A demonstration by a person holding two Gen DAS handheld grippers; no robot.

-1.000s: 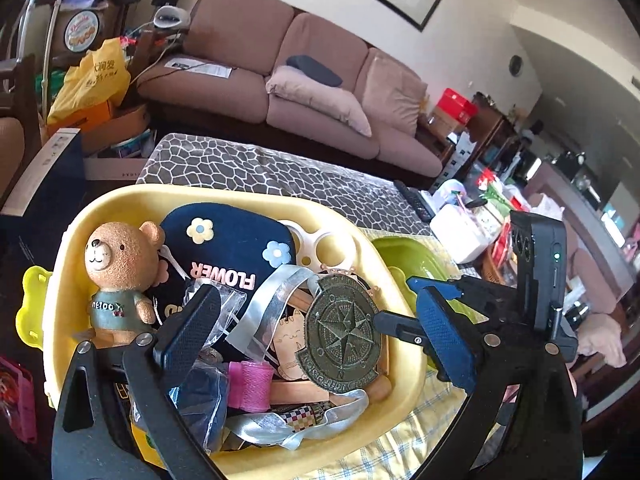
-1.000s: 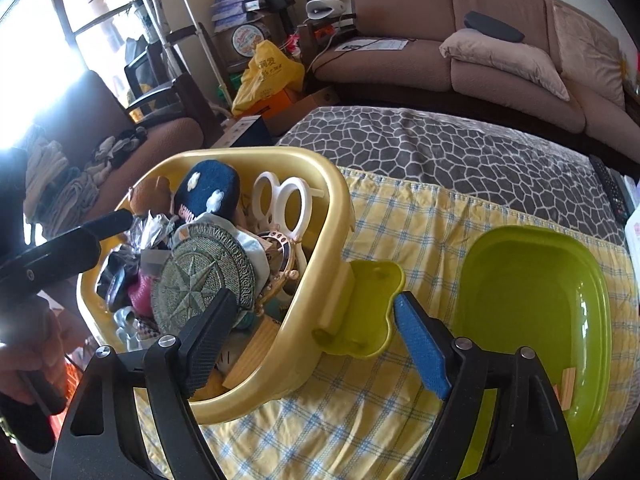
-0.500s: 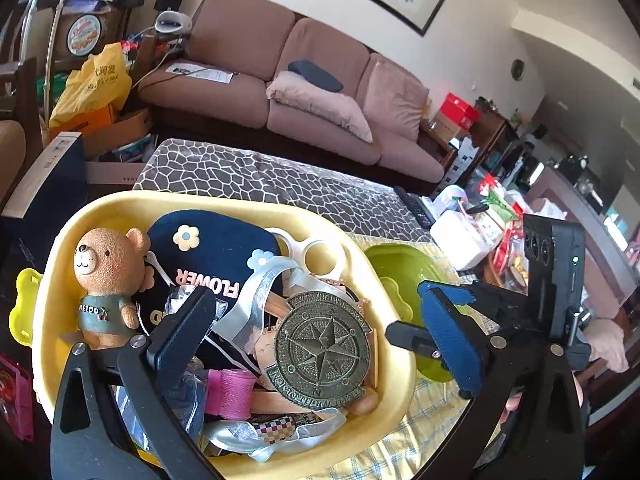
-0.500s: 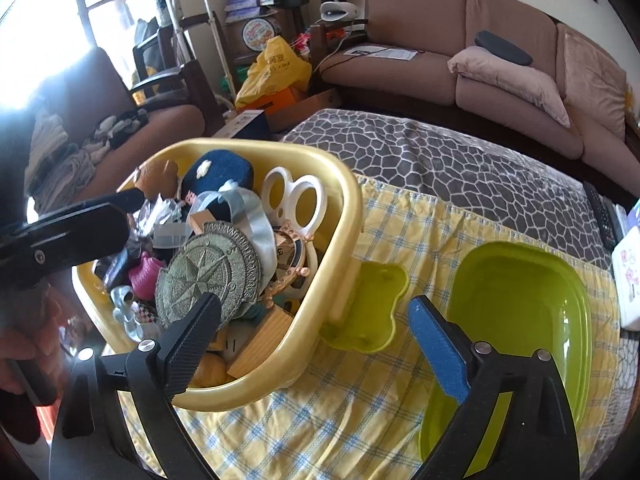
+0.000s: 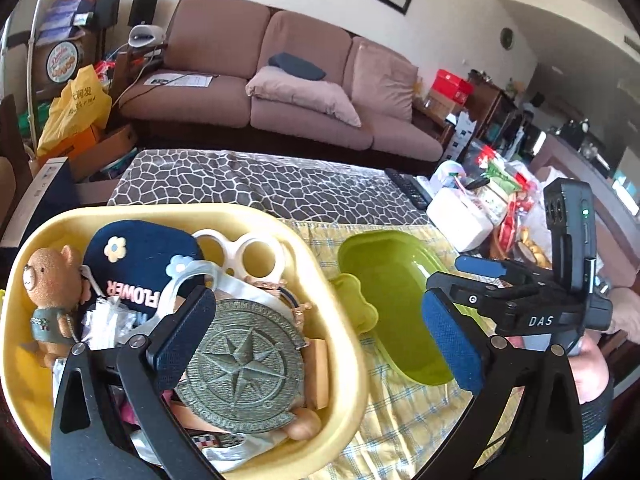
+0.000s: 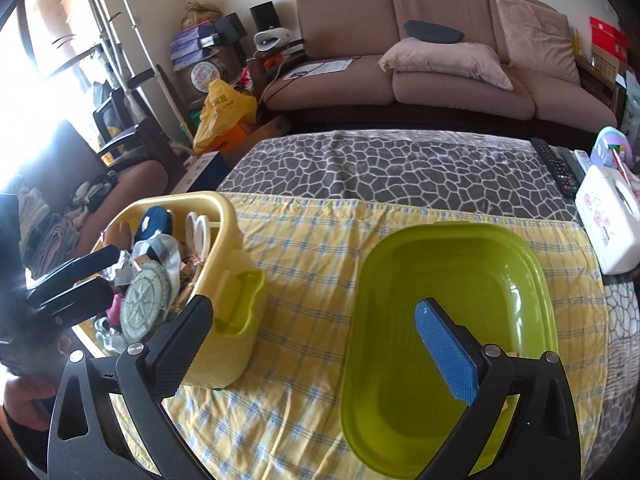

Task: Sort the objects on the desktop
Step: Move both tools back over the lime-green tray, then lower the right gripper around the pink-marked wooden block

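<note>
A yellow tub [image 5: 340, 312] on the left holds a bronze compass medal [image 5: 244, 364], a bear figurine [image 5: 50, 296], a navy FLOWER pouch [image 5: 140, 256], white scissors [image 5: 244, 246] and other small items. A green tub [image 6: 452, 264] stands to its right on the yellow checked cloth [image 6: 300, 248]. My left gripper [image 5: 316, 336] is open and empty above the yellow tub's right rim. My right gripper [image 6: 316, 340] is open and empty, low over the cloth between the two tubs. It also shows in the left wrist view [image 5: 460, 280].
A white tissue box [image 6: 608, 220] and remote controls [image 6: 556, 164] lie at the table's right edge. A grey patterned cloth [image 6: 400, 168] covers the far half of the table. A brown sofa [image 6: 440, 60] stands behind it. Clutter and a chair stand at left.
The left gripper has shifted right over the yellow tub's rim. The right gripper has swung right, from the yellow tub toward the green tub. Both stay open.
</note>
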